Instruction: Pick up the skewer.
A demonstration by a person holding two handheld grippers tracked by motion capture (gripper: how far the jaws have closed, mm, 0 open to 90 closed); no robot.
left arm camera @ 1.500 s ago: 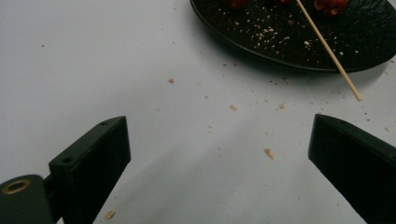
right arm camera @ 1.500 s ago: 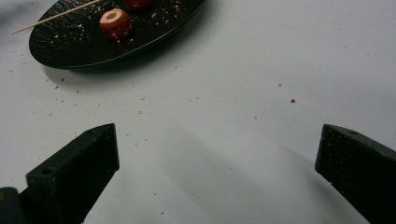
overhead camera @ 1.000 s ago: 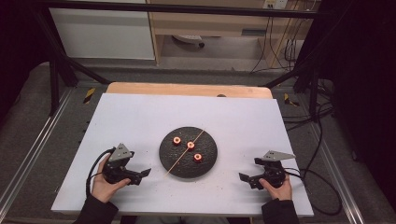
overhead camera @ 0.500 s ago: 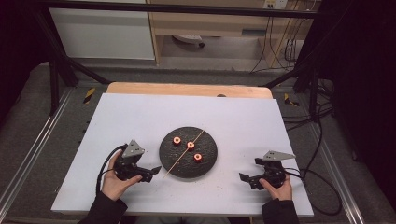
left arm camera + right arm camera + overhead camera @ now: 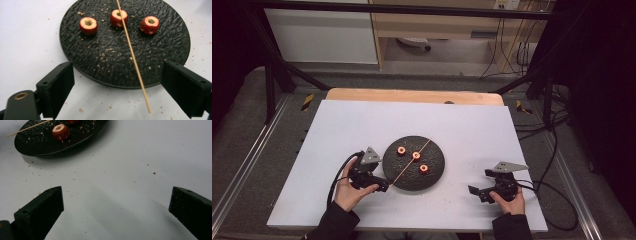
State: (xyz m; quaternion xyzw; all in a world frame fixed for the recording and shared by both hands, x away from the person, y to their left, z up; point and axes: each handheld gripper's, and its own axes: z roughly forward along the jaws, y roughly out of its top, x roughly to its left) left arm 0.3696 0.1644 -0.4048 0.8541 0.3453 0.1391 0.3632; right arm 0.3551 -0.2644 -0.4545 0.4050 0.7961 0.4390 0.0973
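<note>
1. The left gripper sits at the near-left edge of the black plate. Its jaws stand wide apart, have just been closing a little, and grasp nothing.
2. The near end of the wooden skewer lies between those jaws, untouched, overhanging the plate's rim onto the white table.
3. The skewer runs across the plate among three red cored fruit pieces.
4. The right gripper rests well apart, its jaws wide and empty.
</note>
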